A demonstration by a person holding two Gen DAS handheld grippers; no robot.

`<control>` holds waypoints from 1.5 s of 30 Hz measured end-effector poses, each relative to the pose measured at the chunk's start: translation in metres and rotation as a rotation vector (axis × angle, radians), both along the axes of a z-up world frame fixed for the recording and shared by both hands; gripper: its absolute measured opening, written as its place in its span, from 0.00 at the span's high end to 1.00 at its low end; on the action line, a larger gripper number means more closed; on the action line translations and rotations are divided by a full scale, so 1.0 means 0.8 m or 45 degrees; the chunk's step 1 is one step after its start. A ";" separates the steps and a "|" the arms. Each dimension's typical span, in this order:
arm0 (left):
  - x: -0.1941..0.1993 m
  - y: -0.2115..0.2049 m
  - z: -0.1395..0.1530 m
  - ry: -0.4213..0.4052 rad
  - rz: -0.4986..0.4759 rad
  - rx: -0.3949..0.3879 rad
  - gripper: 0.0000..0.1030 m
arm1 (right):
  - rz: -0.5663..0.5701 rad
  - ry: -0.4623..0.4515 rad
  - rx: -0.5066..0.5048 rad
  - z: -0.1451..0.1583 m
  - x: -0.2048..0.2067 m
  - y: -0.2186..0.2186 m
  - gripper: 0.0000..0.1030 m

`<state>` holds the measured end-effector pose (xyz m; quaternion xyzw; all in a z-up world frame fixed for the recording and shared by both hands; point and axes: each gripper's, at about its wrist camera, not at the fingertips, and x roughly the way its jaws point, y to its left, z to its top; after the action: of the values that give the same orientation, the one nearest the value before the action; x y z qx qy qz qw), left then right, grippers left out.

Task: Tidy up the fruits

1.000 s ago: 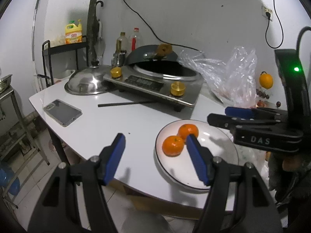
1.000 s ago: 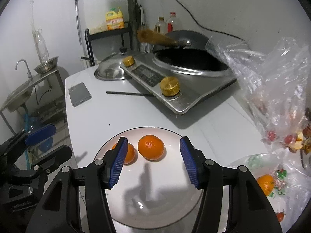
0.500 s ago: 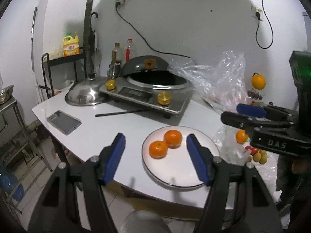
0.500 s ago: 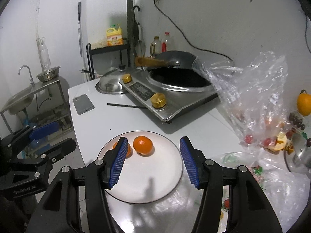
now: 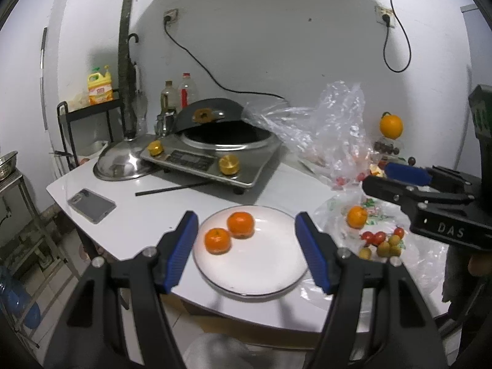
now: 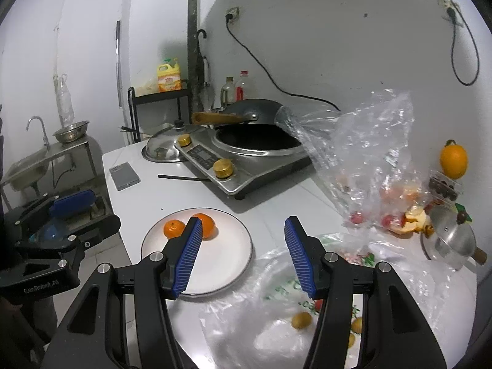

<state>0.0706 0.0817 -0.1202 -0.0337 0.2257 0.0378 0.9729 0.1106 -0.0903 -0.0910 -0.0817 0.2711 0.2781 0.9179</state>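
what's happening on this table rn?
A person holds two black grippers with blue pads over a white table, sorting fruit. Both the left gripper and the right gripper are open and empty. Two small orange mandarins already sit on the round white plate. Another mandarin, plus cherry tomatoes and small yellow-green fruits, lie on the clear plastic bag beside the plate.

Left gripper (image 5: 246, 247): matte black forked arms, ribbed blue pads (image 5: 181, 253) on the fingertips, silver screws at the joints; faint grey lettering along its side in the right wrist view; right gripper (image 6: 243, 253) built the same, blue ribbed pads (image 6: 298, 258), silver screw heads, white "DAS" lettering on its black body.
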 end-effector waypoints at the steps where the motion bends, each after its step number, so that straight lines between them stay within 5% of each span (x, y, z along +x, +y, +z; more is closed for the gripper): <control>1: 0.000 -0.006 0.001 0.002 -0.009 0.003 0.35 | -0.005 -0.004 0.003 0.001 -0.003 -0.006 0.43; 19: 0.005 -0.104 0.006 0.028 -0.128 0.073 0.35 | -0.106 -0.024 0.049 0.002 -0.020 -0.114 0.43; 45: 0.043 -0.207 -0.024 0.134 -0.240 0.162 0.35 | -0.211 0.054 0.086 -0.045 -0.005 -0.226 0.43</control>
<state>0.1052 -0.0843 -0.1391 0.0517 0.2757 -0.0380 0.9591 0.1068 -0.2711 -0.1268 -0.0222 0.2867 0.2119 0.9340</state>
